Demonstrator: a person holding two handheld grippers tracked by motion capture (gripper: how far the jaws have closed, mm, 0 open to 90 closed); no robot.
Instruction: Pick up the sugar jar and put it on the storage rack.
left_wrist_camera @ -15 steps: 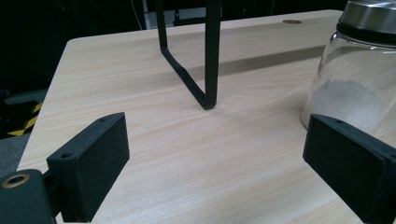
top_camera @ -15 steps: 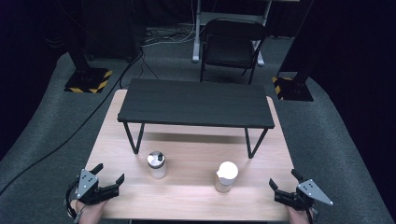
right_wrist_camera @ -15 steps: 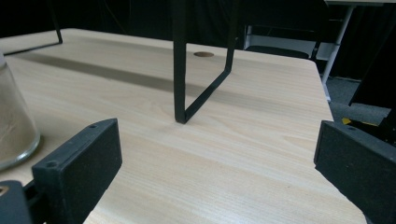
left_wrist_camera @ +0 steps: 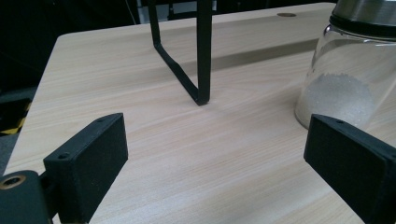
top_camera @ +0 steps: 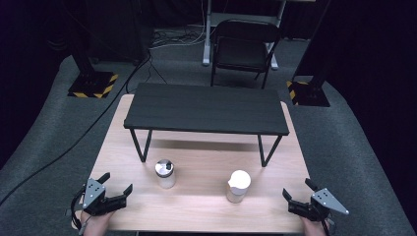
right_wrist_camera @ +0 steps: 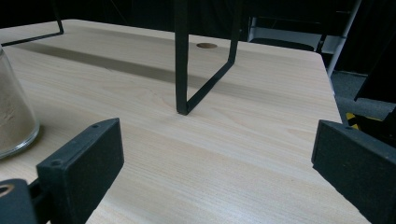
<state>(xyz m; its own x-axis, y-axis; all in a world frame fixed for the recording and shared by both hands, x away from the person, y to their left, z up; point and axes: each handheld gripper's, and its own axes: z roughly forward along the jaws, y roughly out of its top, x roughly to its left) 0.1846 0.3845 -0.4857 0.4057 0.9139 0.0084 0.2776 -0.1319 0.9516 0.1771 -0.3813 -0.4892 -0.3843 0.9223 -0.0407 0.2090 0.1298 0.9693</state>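
Two glass jars stand on the wooden table (top_camera: 196,206) in front of a black shelf (top_camera: 206,109). The left jar (top_camera: 165,173) has a metal lid and holds white grains (left_wrist_camera: 336,95). The right jar (top_camera: 238,186) has a white lid and holds a tan powder (right_wrist_camera: 14,116). My left gripper (top_camera: 117,184) rests open at the table's front left corner, a short way left of the metal-lidded jar. My right gripper (top_camera: 299,189) is open at the front right corner, to the right of the white-lidded jar. Nothing sits between either pair of jaws.
The black shelf stands on thin metal legs (left_wrist_camera: 203,56) (right_wrist_camera: 182,60) across the table's far half. Beyond the table are a black folding chair (top_camera: 243,49), two stands with yellow-black striped bases (top_camera: 93,83), and cables on grey carpet.
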